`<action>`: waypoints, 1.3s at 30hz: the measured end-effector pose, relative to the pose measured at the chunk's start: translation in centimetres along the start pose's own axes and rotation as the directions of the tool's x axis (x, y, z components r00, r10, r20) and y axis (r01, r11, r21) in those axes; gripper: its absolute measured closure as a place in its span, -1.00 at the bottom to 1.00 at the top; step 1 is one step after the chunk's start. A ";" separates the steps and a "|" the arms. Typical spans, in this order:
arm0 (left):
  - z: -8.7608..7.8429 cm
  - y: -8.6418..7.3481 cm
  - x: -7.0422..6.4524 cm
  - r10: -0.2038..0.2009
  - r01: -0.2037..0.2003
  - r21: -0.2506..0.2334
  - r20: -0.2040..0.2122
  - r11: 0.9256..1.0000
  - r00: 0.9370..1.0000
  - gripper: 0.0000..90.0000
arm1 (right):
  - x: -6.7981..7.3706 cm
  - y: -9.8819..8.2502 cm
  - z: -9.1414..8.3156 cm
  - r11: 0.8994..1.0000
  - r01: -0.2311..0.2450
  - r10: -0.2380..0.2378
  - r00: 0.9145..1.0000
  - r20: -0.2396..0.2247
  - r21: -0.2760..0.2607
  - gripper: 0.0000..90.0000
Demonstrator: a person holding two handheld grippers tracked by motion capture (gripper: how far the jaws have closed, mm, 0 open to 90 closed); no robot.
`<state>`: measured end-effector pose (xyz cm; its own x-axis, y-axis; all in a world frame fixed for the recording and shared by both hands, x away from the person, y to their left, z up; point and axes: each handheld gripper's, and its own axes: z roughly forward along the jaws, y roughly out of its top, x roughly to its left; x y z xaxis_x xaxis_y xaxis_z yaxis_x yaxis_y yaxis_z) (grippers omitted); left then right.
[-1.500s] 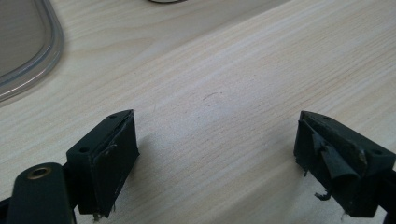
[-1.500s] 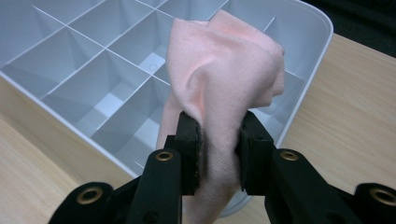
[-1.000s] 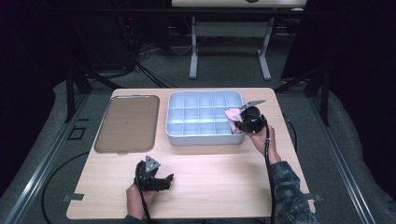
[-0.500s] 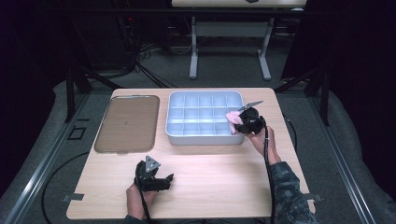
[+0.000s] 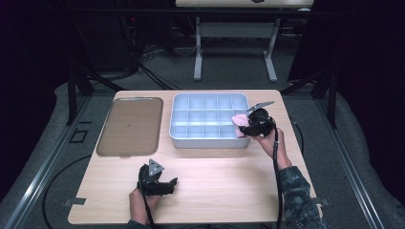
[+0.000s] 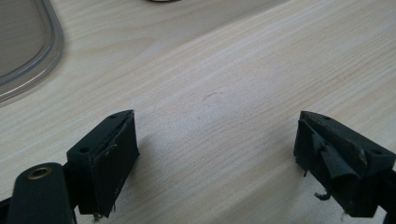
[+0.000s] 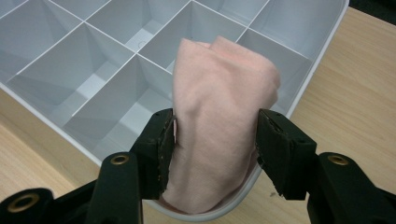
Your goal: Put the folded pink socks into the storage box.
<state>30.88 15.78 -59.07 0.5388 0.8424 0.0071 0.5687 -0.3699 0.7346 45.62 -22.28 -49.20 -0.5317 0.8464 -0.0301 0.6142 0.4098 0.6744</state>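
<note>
While the left gripper (image 5: 168,183) just sits low on the table (image 6: 243,84) with its jaws spread wide and nothing but bare wood between them, all the action is on the other side. The right gripper (image 7: 212,144) has the rolled pink cloth (image 7: 219,112) between its fingers (image 7: 161,144), and its jaws have just been opening, so I'd call this the let-go step. The near pad looks like it's barely brushing the fabric and the far one has a sliver of gap, so it isn't really squeezing anymore. The cloth's lower end sits in the corner compartment of the white divided tray (image 7: 84,60), right at the rim, and it leans out past the fingertips over the dividers. Next move, I'd guess: spread a bit wider, then back straight off so the pads don't drag the roll out. Beyond the left fingers sits the clear lid (image 5: 130,125).
</note>
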 end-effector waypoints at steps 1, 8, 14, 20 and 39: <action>0.0 0.0 0.0 0.000 0.000 0.000 0.000 1.000 1.000 -0.70 | 0.0 0.0 -0.1 1.000 0.004 -0.004 1.000 0.002 0.003 0.08; 0.0 0.0 0.0 0.000 0.000 0.000 0.000 1.000 1.000 -0.70 | 0.3 0.0 0.6 0.999 0.038 -0.038 0.999 0.017 0.030 0.66; 0.0 0.0 0.0 0.001 -0.001 0.000 0.000 1.000 1.000 -0.70 | 0.1 -0.1 1.6 0.995 0.037 -0.038 0.999 0.012 0.092 0.73; 0.0 0.0 0.0 0.000 0.000 0.000 0.000 1.000 1.000 -0.70 | 0.1 -0.1 0.2 0.996 0.028 -0.027 1.000 -0.012 0.080 0.36; 0.0 0.0 0.0 0.001 -0.001 0.000 0.000 1.000 1.000 -0.70 | -0.9 1.3 1.5 0.998 0.027 -0.027 1.000 -0.004 0.062 0.58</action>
<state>30.88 15.79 -59.06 0.5393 0.8421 0.0074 0.5684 -0.3704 0.7347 47.78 -21.99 -49.37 -0.5503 0.8337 -0.0458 0.6345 0.4532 0.6261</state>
